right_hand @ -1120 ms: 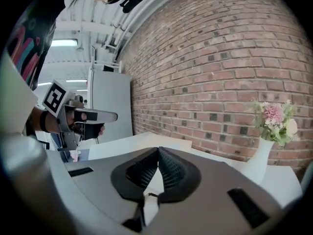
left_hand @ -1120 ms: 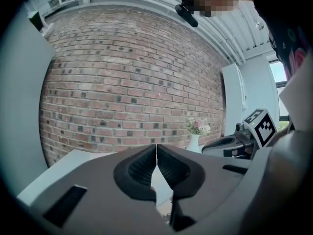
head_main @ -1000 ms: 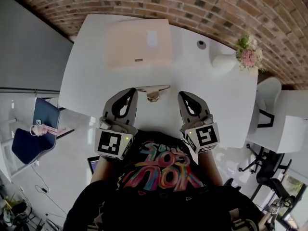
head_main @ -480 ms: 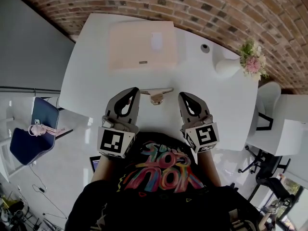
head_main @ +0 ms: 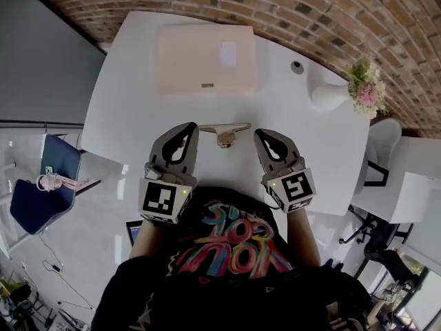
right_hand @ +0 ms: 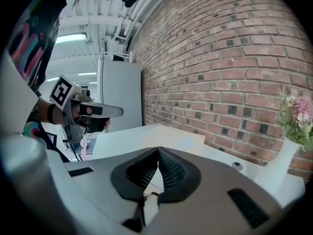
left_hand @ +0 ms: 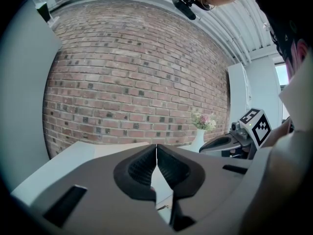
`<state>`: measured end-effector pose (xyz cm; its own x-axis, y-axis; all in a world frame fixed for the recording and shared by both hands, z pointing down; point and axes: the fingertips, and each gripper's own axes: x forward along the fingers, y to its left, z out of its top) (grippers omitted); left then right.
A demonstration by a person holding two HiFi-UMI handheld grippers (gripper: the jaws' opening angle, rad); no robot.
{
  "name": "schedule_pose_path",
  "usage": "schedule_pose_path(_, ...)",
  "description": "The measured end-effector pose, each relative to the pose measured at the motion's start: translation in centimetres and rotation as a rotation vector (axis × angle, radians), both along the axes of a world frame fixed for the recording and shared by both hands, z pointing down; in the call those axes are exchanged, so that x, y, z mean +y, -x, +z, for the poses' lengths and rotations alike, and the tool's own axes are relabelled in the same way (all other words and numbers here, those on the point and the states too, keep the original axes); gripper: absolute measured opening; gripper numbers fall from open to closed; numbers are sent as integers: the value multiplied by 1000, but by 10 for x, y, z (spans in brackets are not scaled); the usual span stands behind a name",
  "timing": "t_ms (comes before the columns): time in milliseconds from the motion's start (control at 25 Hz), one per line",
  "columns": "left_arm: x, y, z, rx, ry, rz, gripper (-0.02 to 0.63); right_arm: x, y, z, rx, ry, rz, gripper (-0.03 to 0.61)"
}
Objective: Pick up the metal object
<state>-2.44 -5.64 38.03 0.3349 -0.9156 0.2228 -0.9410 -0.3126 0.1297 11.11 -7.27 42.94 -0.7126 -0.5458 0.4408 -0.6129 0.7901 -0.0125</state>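
1. The metal object [head_main: 222, 131] lies on the near part of the white table [head_main: 131, 95], close to the near edge. It is a thin bright strip running left to right, with a small lump under its middle. I read it as a clip or handle piece, but I cannot name it more closely.

2. The left gripper [head_main: 191, 127] is held just left of the strip's left end, apart from it, and the right gripper [head_main: 260, 136] just right of the strip's right end. The object sits between the two tips, so I judge either one could take it with a short move inward.

3. The left gripper's claw is pressed together with nothing in it: its own view shows the ribbed pads meeting in a thin seam.

4. The right gripper's claw is likewise pressed together and empty, and its pads meet the same way in its own view.

5. Both grippers point away from me toward the brick wall [head_main: 310, 12] and are held low over the table. I take this as a ready pose, with the pickup not yet begun. A claw must spread before it can close on the strip.

6. The strip lies flat, so I expect the lump or one end to offer the better bite.

7. Far from me lie a flat pink box [head_main: 205, 59] and, to the right, a white vase [head_main: 327, 93] of flowers [head_main: 365, 88], all well apart from the object and out of the way.
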Motion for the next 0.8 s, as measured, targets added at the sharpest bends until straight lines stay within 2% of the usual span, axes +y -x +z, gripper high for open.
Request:
schedule_pose_path(80,3,-1,8,-14,29,15,26,-1,0,5,-9,12,-10,19)
schedule_pose_path(160,5,-3,13,-13,45,23,26,-1,3,11,-21,29,-36,103)
schedule_pose_path(400,6,-7,18,0,54,28,26,11,18,34,60,9,-196,133)
schedule_pose_path(560,2,-11,16,20,26,15,26,20,26,56,140,-21,-298,146)
schedule_pose_path(800,7,-13,28,-12,81,25,26,29,35,83,184,-1,-402,213)
